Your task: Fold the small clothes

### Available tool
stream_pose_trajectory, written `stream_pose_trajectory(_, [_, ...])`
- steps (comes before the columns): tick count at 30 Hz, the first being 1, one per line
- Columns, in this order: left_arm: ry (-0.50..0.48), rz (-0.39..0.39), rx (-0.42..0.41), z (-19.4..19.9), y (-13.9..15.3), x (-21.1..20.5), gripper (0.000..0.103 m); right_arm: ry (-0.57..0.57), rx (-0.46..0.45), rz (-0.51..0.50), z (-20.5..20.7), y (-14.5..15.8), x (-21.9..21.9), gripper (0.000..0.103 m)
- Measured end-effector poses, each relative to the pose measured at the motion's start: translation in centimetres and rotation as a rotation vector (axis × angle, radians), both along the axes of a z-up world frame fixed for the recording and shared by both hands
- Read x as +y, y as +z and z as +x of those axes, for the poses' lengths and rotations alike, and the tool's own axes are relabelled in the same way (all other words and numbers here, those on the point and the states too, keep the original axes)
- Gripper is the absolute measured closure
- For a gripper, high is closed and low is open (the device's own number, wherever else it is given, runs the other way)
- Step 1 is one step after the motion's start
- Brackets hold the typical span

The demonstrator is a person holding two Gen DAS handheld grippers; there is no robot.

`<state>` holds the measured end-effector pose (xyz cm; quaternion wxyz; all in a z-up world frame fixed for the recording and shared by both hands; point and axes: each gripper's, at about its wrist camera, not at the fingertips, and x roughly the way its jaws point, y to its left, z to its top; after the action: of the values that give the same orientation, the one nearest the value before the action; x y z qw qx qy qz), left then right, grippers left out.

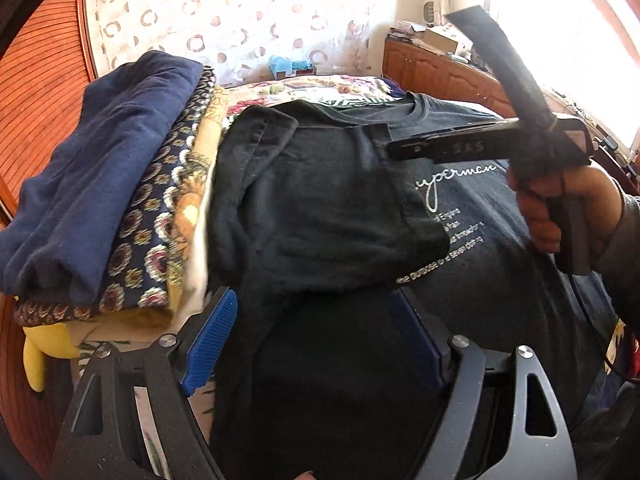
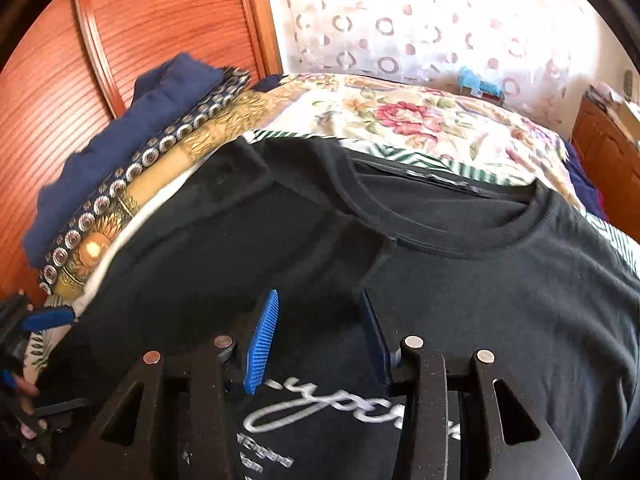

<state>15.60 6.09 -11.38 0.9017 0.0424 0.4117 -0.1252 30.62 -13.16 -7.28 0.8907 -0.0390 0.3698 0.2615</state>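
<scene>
Both grippers are hovering with jaws spread and pinching nothing, the left gripper (image 1: 312, 344) and right gripper (image 2: 316, 340) over the black T-shirt (image 2: 500, 280) lying on the bed (image 2: 400, 120), its blurred lettering partly hidden beside the folded stack (image 1: 100, 184) at the bed's left edge.

bright daylight from a blown-out window (image 1: 568, 40), fisheye-bent dark edges, slight motion blur
</scene>
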Motion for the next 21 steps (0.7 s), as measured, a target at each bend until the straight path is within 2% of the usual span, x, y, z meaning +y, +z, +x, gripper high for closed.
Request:
stream_pose_trajectory(6, [-0.038,-0.001,-0.006,1.4,0.3,-2.2,0.023,-0.076,-0.038,0.014,-1.2,1.4,-5.7,0.059])
stream_pose_trajectory(12, [-0.095,0.004,-0.024,3.4,0.9,-5.6,0.023,-0.244,-0.063,0.053,-4.2,2.3,-15.1,0.059])
stream_pose_trajectory(16, [-0.122,0.005,-0.011,4.9,0.6,-7.5,0.023,-0.367,-0.067,0.033,-6.3,1.7,-21.5,0.059])
stream_pose_trajectory(21, [-0.126,0.022,0.005,6.5,0.3,-9.3,0.023,-0.489,-0.034,0.027,-8.1,0.2,-27.4,0.059])
